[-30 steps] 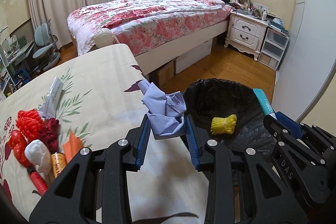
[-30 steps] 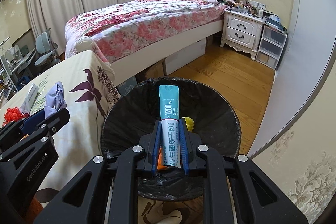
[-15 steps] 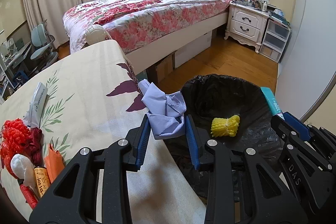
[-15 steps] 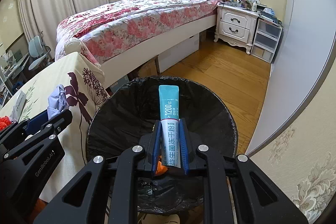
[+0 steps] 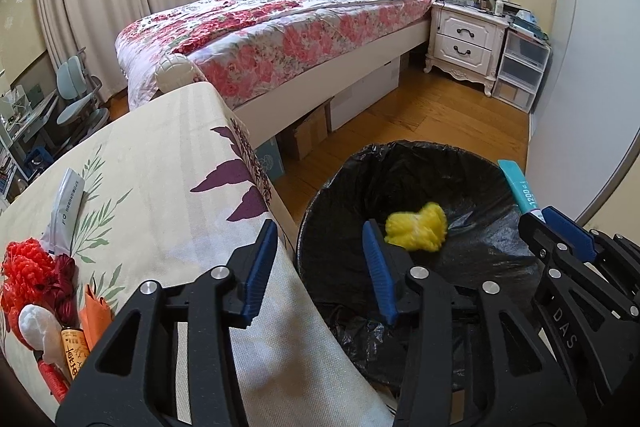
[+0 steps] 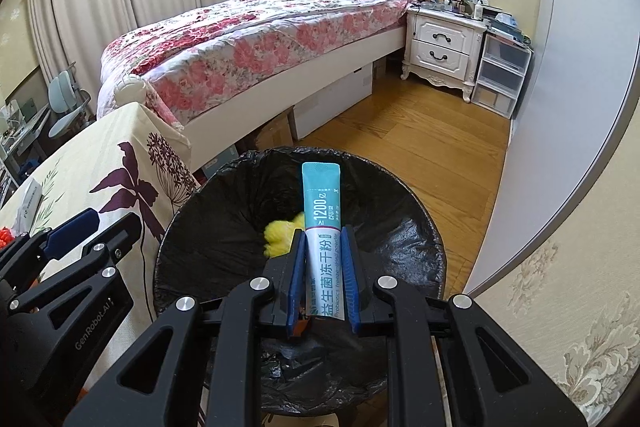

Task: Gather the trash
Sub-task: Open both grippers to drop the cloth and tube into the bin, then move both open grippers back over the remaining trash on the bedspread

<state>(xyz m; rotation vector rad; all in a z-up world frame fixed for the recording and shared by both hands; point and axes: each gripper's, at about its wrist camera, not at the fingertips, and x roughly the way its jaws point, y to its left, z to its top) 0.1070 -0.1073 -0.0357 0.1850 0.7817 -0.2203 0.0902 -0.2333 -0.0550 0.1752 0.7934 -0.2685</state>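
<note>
A bin with a black liner (image 5: 424, 171) stands on the floor beside the cloth-covered table (image 5: 160, 163). A yellow foam net (image 5: 418, 227) lies inside it. My left gripper (image 5: 319, 231) hovers over the bin's near rim, its jaws opening with nothing between them. The crumpled blue tissue is out of sight. My right gripper (image 6: 323, 241) is shut on a teal and white powder sachet (image 6: 322, 203), held above the bin (image 6: 400, 227). On the table lie a red foam net (image 5: 28, 267), a white foam piece (image 5: 38, 323), an orange wrapper (image 5: 94, 315) and a silver sachet (image 5: 66, 203).
A bed with a floral quilt (image 5: 280, 27) stands behind the table, with cardboard boxes (image 5: 308, 135) beneath it. A white nightstand (image 5: 464, 43) and plastic drawers (image 5: 520, 67) stand at the far right. Bare wooden floor (image 6: 420, 139) runs beyond the bin. A curved grey wall (image 6: 532, 147) is to the right.
The left jaws have spread apart and the crumpled blue tissue they held is gone from between them. The right gripper still grips the sachet over the bin.
</note>
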